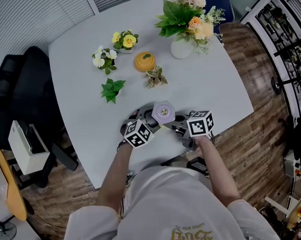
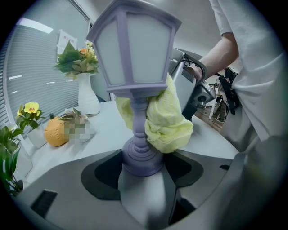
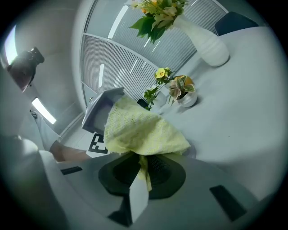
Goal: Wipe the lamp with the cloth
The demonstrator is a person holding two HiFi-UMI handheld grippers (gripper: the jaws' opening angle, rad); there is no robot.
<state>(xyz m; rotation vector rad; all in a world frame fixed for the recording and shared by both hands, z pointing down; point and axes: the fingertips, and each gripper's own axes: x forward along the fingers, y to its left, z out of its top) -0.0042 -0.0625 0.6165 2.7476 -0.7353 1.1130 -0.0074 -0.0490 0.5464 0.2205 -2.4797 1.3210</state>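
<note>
While the wipe looks under way at the near edge of the pale grey table (image 1: 78,70), left gripper (image 2: 143,173): jaws closed from both sides onto the round base of the lilac lantern-shaped lamp (image 2: 135,49).
Right gripper (image 3: 141,173): jaws pinched nearly together on one small fold of the pale yellow knitted cloth (image 3: 139,128); the bulk of it hangs free ahead of them.
Lamp position: upright, white panes on a turned post, between the two grippers and close to the near table edge. Whether the base rests on the table or is lifted cannot be told.
Cloth position: bunched against the right side of the post, touching it just below the lantern head.
Far table: green leafy sprig (image 1: 111,89), orange round pot (image 1: 145,61) and white vase of flowers (image 1: 182,47), all well apart from the lamp.
Risk, tipping: sideways rubbing high on the post levers against a grip at the base only. The lamp could twist out of the jaws or topple over the near edge.
Risk, cloth: so small a pinch may let the fold slide out under drag.
</note>
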